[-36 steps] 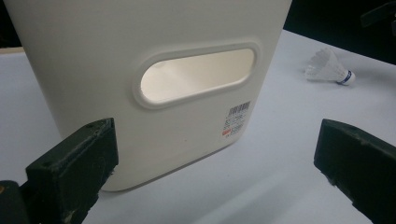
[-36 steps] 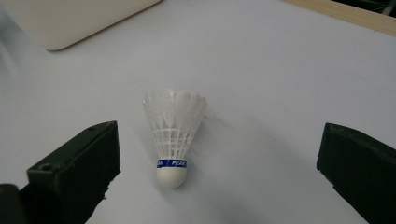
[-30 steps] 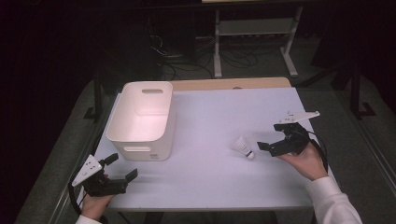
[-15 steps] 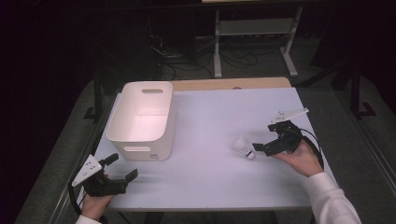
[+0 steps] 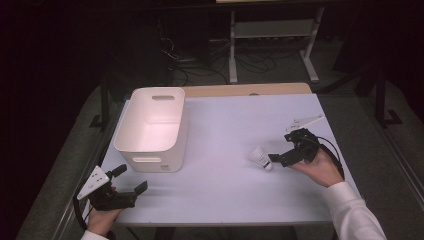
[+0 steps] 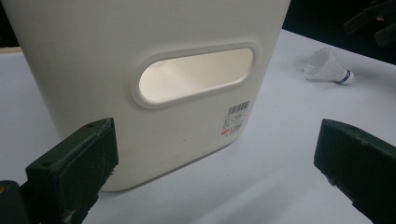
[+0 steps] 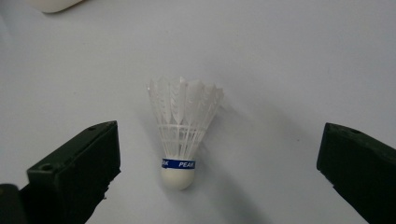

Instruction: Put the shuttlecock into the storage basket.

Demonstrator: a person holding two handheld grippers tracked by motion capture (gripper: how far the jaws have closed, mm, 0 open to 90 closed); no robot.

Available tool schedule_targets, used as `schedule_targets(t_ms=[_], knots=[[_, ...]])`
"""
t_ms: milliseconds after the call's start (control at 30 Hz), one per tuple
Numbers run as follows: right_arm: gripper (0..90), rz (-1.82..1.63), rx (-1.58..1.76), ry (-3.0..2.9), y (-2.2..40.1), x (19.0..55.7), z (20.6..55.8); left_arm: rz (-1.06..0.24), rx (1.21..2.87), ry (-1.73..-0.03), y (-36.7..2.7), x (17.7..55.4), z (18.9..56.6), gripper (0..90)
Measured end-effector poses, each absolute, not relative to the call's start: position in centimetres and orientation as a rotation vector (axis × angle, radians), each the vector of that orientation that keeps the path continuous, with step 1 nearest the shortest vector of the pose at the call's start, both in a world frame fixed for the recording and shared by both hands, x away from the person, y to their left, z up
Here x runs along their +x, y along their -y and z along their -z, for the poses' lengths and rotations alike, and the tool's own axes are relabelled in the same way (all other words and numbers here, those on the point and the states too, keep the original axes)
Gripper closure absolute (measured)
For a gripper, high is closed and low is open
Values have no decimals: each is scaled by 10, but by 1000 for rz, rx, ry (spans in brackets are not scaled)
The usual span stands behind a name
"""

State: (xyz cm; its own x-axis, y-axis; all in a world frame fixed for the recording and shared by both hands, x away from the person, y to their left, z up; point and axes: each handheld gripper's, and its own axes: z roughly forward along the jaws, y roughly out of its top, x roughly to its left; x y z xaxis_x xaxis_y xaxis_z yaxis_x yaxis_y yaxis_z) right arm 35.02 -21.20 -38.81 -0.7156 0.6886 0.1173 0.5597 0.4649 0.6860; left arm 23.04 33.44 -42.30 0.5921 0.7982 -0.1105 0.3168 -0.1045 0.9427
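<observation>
- Jaws of the right gripper [image 7: 215, 172] stand wide apart, 1 on each side of the shuttlecock [image 7: 183, 130], neither touching it; in the right gripper view the cork end with its blue band points toward the camera and the feather skirt fans away.
- Shuttlecock lies on its side on the white table [image 5: 235, 190], just ahead of the right gripper's tips in the high view, on the right half of the tabletop and well apart from the bin [image 5: 152, 127].
- Step in hand, as I judge it: the approach to a pick, with the spread jaws lined up around the shuttlecock and no grip made yet.
- Next move probably calls for easing forward a little and lowering so the 2 pads bracket the cork or the stiff base of the skirt, then closing gently; the feathers look light and crushable, and a nudge from 1 jaw could roll the thing aside.
- Left gripper [image 6: 215, 172] is open too, holding nothing, its 2 jaws facing the near wall of the bin with its handle slot [image 6: 196, 74]; in the high view it hangs near the table's front left corner, close to the bin.
- Bin sits upright at the left, looks empty, and seems the likely place for the shuttlecock to go.
</observation>
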Motion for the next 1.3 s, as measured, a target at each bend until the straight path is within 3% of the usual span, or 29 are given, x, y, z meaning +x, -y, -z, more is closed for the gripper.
schedule_targets(t_ms=[1300], knots=[[0, -974, 1082, -2670, 194, 358, 407, -519, 1684, -928, -334, 230, 423, 0]])
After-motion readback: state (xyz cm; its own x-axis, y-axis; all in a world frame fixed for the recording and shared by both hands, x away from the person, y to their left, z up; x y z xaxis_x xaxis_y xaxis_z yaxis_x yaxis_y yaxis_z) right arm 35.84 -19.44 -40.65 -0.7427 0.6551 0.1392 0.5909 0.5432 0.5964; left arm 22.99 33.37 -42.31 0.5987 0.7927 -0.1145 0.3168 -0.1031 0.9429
